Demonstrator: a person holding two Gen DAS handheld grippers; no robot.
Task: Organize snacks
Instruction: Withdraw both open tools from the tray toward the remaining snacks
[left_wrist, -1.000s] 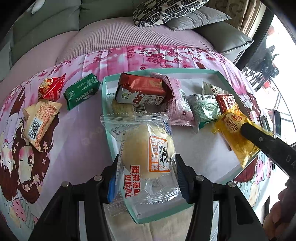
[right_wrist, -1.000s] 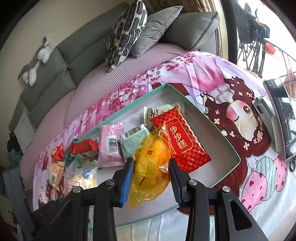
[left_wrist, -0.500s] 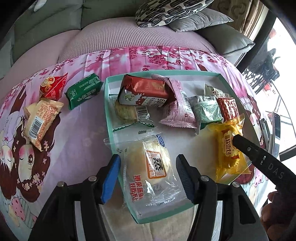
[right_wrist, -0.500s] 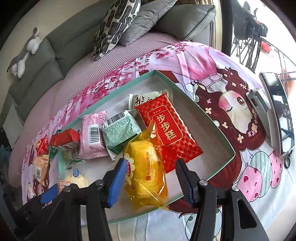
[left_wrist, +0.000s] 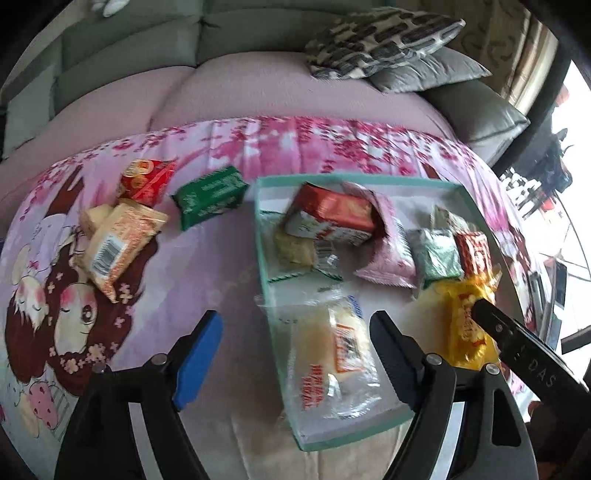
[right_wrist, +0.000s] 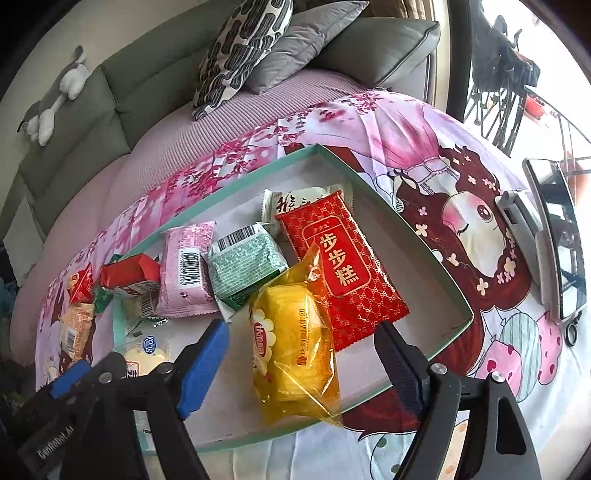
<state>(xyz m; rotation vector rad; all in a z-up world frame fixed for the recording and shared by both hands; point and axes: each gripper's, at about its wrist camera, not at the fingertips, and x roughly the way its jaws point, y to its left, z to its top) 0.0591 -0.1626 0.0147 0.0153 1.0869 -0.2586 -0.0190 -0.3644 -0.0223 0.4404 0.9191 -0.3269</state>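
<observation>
Phone beside tray shows only from right wrist.

A grey-green sofa lines the wall. A patterned cushion overlaps a grey cushion at its corner. A plush toy rests on the backrest. Daylight enters through a window at right.

Left gripper and right gripper — both angled downward, just spread, gripping nothing.
</observation>
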